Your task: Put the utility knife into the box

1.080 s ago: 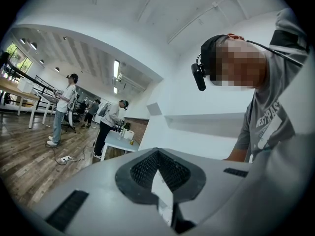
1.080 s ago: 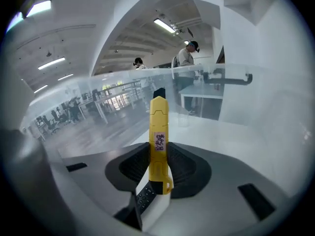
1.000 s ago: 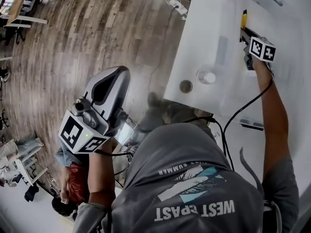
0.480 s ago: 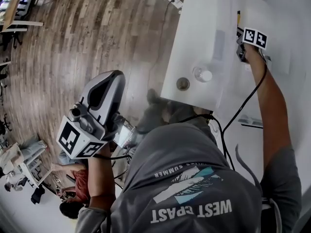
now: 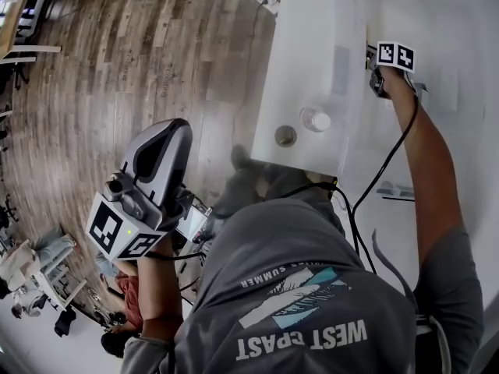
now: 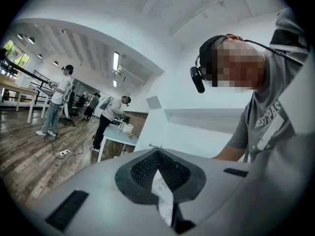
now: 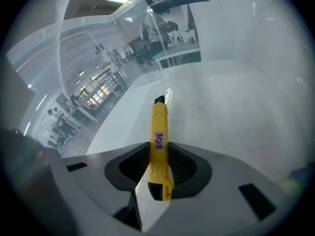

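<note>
right claw [image 7: 157, 167]: pinched the yellow utility knife [image 7: 159, 127] near its tail.
knife axis: along the claw, tip ahead, angled down over the white table [image 5: 300, 61].
left claw [image 6: 158, 173]: pressed together, empty, off the table.
box: not clearly made out.

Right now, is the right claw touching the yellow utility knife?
Touching. The right gripper view shows the right claw closed on the utility knife: both pads press against its yellow body, and its tip sticks out ahead.

Head view overlooks left tool [image 5: 171, 129] and right tool [image 5: 369, 58]; theirs face along jaws.
</note>
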{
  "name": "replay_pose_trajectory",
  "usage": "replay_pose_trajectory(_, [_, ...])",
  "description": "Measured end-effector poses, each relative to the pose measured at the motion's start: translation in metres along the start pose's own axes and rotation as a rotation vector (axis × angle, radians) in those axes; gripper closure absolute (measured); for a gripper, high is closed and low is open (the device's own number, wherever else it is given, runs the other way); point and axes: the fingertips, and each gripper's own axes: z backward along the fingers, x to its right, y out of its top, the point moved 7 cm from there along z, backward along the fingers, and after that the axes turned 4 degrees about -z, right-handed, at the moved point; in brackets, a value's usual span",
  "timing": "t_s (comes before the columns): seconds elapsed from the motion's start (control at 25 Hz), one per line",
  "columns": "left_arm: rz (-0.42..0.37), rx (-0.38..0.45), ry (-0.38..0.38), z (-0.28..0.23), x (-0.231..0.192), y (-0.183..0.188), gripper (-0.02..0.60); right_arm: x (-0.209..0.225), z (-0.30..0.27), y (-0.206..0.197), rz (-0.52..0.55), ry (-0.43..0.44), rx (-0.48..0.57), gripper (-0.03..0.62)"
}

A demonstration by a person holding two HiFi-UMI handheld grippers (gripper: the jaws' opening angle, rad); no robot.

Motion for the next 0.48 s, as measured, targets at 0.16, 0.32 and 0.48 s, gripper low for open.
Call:
replay_pose_trajectory(0.16, [-0.004,0.006,0.0,0.005,0.001,0.002,0.572,0.008,0.004,-0.002,-0.062,0.002,0.008,0.47])
replay_pose_trajectory(0.32, [-0.007,0.018,-0.001,0.016,-0.002,0.001,0.572,0.01,0.015,0.007,-0.101,-0.001,0.073,0.461])
replay_pose_trajectory(0.48, [-0.012,0.042,-0.009,0.025,-0.005,0.0,0.571,0.008,0.038,0.02,-0.122,-0.011,0.157,0.488])
